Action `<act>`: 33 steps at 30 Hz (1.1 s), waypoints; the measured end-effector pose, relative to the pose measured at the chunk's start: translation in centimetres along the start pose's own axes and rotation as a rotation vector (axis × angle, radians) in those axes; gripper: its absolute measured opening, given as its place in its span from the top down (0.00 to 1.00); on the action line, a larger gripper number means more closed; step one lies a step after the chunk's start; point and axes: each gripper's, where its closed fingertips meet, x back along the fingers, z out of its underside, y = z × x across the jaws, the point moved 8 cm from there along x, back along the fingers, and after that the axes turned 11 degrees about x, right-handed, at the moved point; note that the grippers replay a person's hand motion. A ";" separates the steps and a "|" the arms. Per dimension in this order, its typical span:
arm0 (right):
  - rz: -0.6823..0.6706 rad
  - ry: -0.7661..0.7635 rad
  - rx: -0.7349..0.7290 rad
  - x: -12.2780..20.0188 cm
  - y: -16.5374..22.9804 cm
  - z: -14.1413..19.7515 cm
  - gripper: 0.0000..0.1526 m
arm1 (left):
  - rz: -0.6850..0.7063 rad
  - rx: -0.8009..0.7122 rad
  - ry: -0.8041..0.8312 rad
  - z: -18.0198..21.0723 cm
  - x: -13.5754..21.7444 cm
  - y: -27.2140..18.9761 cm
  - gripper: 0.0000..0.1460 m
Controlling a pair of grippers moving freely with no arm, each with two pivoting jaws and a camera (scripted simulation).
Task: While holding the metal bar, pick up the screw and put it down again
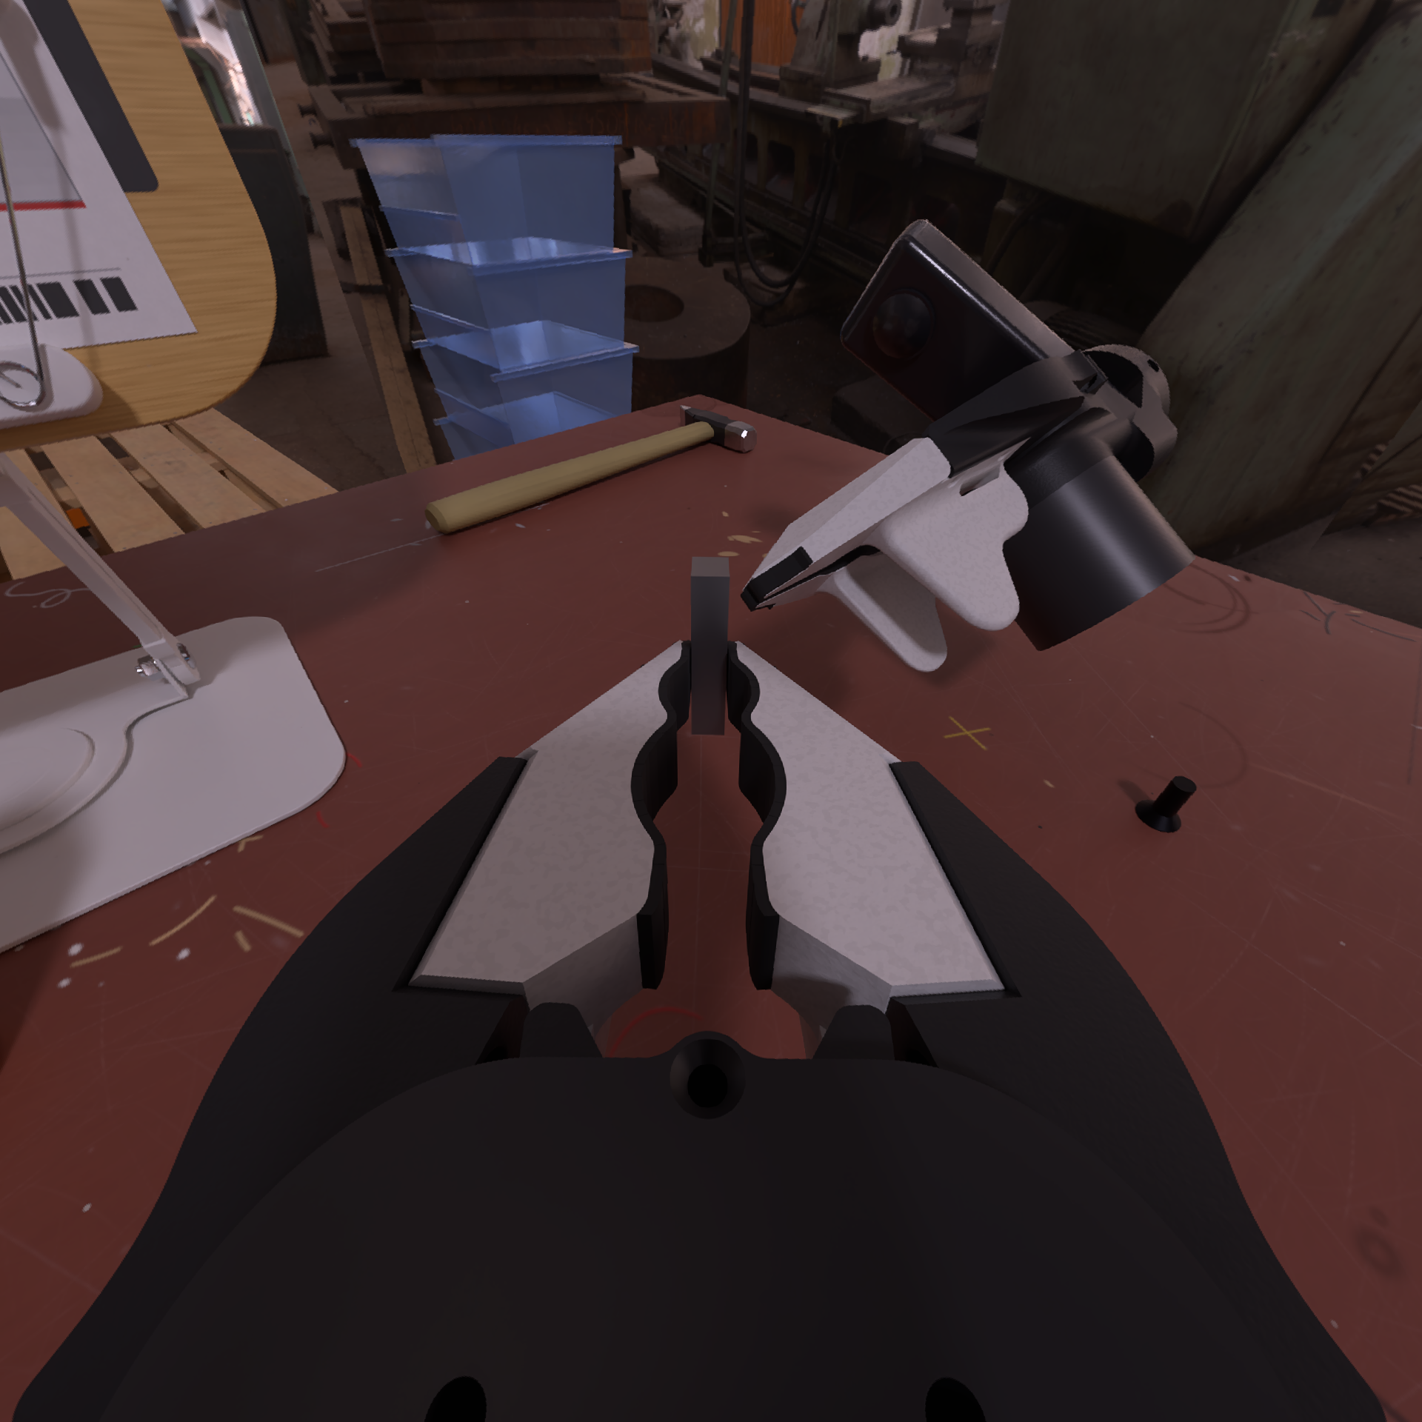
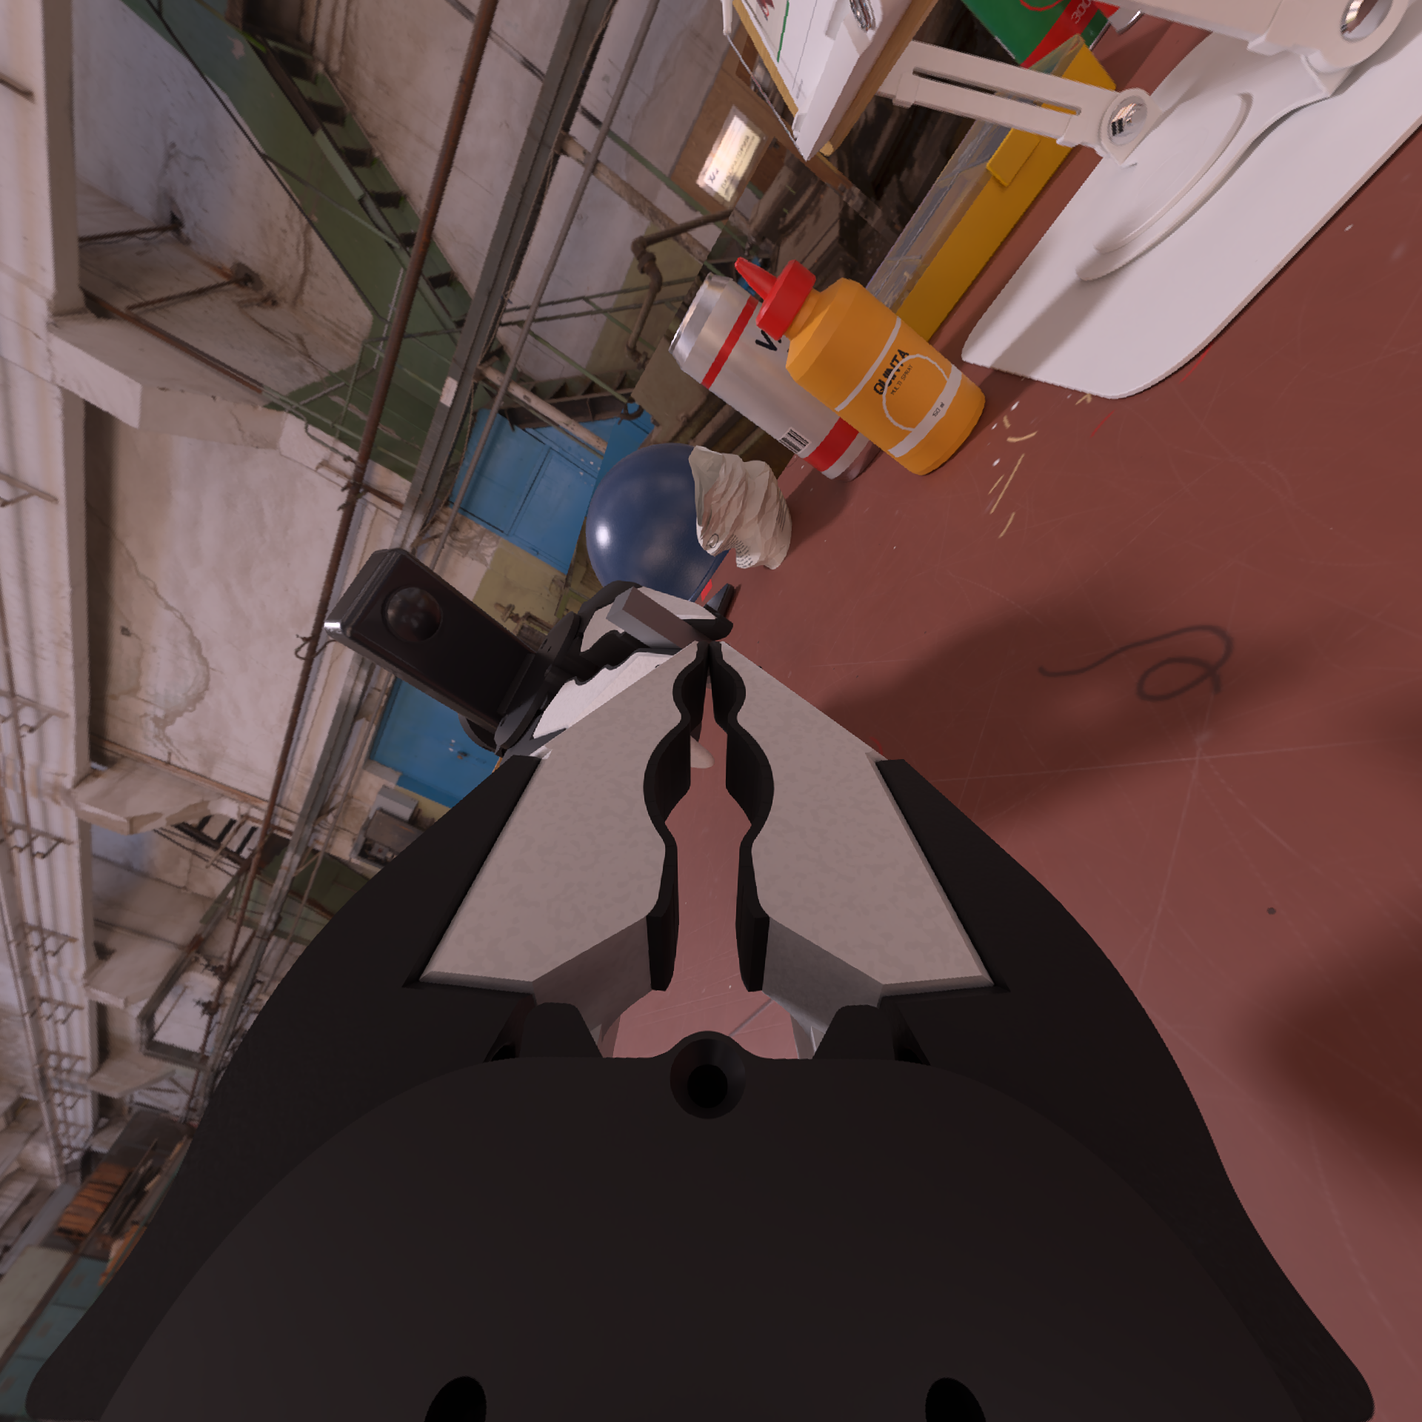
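My left gripper is shut on a short grey metal bar and holds it upright above the reddish-brown table. The bar also shows in the right wrist view, just past my right gripper's tips. My right gripper is shut and holds nothing. In the left wrist view it hovers tilted down, its tips just right of the bar's top. A small black screw stands head-down on the table to the right, apart from both grippers.
A wooden-handled hammer lies at the table's far edge, with stacked blue bins behind it. A white stand base and clipboard are at the left. An orange bottle, a can, a blue ball and crumpled paper stand nearby.
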 end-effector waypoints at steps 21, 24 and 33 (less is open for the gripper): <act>-0.006 -0.156 -0.080 -1.1 0.2 0.6 1.00 | -0.205 -0.248 -0.010 -0.3 0.1 -1.2 0.95; 0.010 -0.184 -0.042 -1.1 0.4 0.4 1.00 | -0.190 -0.252 -0.013 -0.4 0.2 -1.1 0.95; 0.020 -0.100 0.033 -1.2 0.7 0.0 1.00 | -0.182 -0.265 -0.025 -0.4 0.4 -1.0 0.95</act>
